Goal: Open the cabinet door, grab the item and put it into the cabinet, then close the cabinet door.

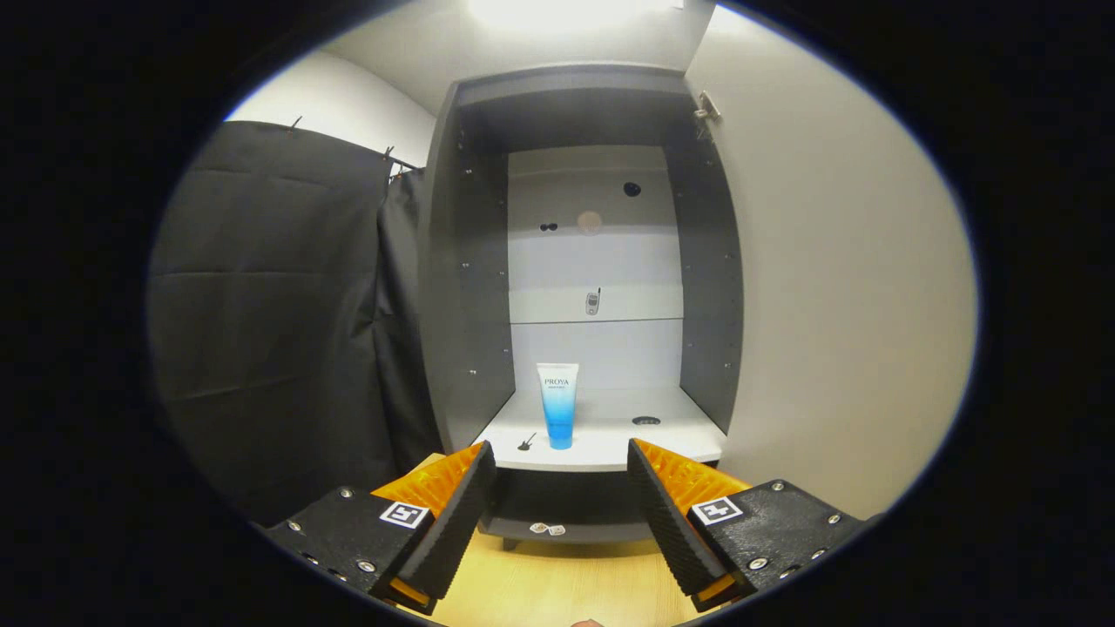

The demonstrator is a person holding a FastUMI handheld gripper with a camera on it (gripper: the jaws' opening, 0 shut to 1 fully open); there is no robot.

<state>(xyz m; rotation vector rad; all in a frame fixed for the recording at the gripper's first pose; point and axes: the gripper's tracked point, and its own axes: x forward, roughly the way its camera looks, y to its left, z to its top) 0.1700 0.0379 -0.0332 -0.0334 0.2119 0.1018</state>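
One open cabinet (470,287) faces the camera, its door (836,287) swung wide to the right. On its pale lower shelf (662,440) a blue-and-white tube (557,405) stands upright on its cap, beyond the tongs (562,483), whose fingers are spread apart, holding nothing.

A black cloth (279,322) hangs as the booth's wall, with folds in it and clipped at its upper edge. Behind the cloth a white wall (348,104) rises to a white ceiling (488,52), where a bright lamp (557,10) shines. The floor (557,583) below is of light wood with a pale grain.
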